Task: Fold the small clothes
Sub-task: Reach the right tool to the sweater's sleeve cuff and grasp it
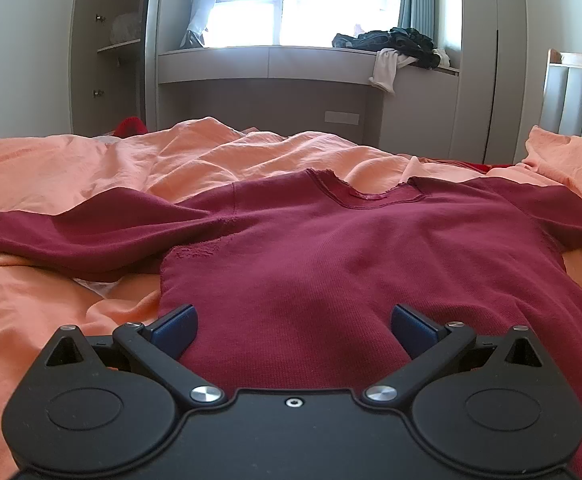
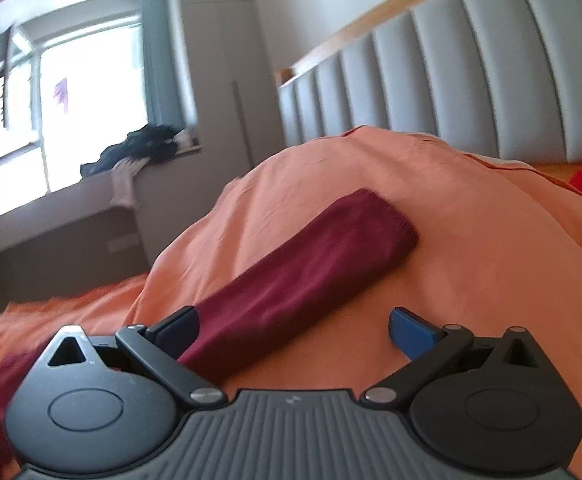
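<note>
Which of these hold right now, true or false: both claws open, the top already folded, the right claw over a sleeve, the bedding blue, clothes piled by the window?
1. Both claws are open. True: the left claw and the right claw both stand wide.
2. The maroon top is already folded. False: it lies spread out, neckline away from the camera.
3. The right claw is over a sleeve. True.
4. The bedding is blue. False: orange.
5. Dark clothes are piled by the window. True.

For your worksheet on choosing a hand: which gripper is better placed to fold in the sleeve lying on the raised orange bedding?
Right, probably. The right gripper is open over that sleeve; the left gripper, also open, faces the maroon top at its hem.
</note>
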`<state>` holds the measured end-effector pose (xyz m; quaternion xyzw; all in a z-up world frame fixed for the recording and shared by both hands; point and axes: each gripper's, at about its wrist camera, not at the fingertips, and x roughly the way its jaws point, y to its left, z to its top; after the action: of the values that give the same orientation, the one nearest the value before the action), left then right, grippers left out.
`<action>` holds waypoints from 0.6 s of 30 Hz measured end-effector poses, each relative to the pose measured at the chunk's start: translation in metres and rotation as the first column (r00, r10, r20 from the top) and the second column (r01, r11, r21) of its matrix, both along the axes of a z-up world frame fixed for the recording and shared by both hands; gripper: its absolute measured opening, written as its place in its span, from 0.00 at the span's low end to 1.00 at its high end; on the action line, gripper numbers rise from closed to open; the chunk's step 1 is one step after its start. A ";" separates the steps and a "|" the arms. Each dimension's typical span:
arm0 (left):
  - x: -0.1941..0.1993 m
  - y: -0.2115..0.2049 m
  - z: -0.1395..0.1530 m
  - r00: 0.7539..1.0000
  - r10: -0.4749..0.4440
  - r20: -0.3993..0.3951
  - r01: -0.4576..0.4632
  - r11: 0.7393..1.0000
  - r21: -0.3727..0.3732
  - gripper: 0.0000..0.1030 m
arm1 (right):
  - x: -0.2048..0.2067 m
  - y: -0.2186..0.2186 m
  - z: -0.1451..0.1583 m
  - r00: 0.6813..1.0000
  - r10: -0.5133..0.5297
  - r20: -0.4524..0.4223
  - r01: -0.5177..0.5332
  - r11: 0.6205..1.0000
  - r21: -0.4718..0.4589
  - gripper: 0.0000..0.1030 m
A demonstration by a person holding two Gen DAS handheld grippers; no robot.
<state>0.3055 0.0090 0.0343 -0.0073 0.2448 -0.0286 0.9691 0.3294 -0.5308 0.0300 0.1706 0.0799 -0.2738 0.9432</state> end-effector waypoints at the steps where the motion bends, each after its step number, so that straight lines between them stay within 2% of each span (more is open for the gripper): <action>1: 0.000 0.000 0.000 1.000 -0.001 0.001 0.001 1.000 -0.002 1.00 | 0.002 -0.005 0.001 1.000 -0.023 0.009 0.023 1.000 0.013 0.95; 2: 0.000 0.001 0.000 1.000 -0.004 0.002 0.004 1.000 -0.006 1.00 | 0.006 -0.010 0.002 0.998 -0.060 0.013 0.059 0.998 0.030 0.92; 5: 0.000 0.004 0.000 1.000 -0.011 0.001 0.011 1.000 -0.026 1.00 | 0.012 -0.021 0.006 0.990 -0.137 0.021 0.135 0.989 0.059 0.74; 6: 0.000 0.005 0.000 1.000 -0.013 -0.001 0.013 0.999 -0.033 1.00 | 0.015 -0.023 0.007 0.987 -0.157 0.021 0.155 0.986 0.059 0.64; 7: 0.001 0.007 0.001 1.000 -0.015 -0.002 0.015 0.999 -0.040 1.00 | 0.018 -0.025 0.009 0.984 -0.177 0.015 0.176 0.983 0.059 0.46; 8: 0.001 0.008 0.002 1.000 -0.017 -0.004 0.017 0.999 -0.051 1.00 | 0.020 -0.027 0.010 0.981 -0.191 0.010 0.191 0.980 0.058 0.33; 9: 0.001 0.010 0.003 1.000 -0.020 -0.004 0.020 0.998 -0.060 1.00 | 0.023 -0.030 0.014 0.980 -0.198 0.005 0.198 0.979 0.056 0.09; 12: 0.000 0.017 0.008 1.000 -0.024 -0.004 0.023 0.994 -0.106 1.00 | 0.025 -0.021 0.027 0.984 -0.179 0.004 0.179 0.984 0.021 0.08; 15: -0.002 0.024 0.014 1.000 -0.010 0.005 0.011 0.991 -0.132 1.00 | 0.027 0.005 0.050 0.992 -0.125 0.015 0.126 0.987 -0.098 0.07; 18: -0.008 0.028 0.020 0.999 0.007 0.035 -0.002 0.991 -0.136 1.00 | 0.031 0.042 0.075 0.999 -0.035 0.017 0.038 0.974 -0.224 0.07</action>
<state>0.2980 0.0374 0.0548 -0.0733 0.2251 -0.0433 0.9706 0.3601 -0.4887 0.1050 0.0662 0.0393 -0.2973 0.9517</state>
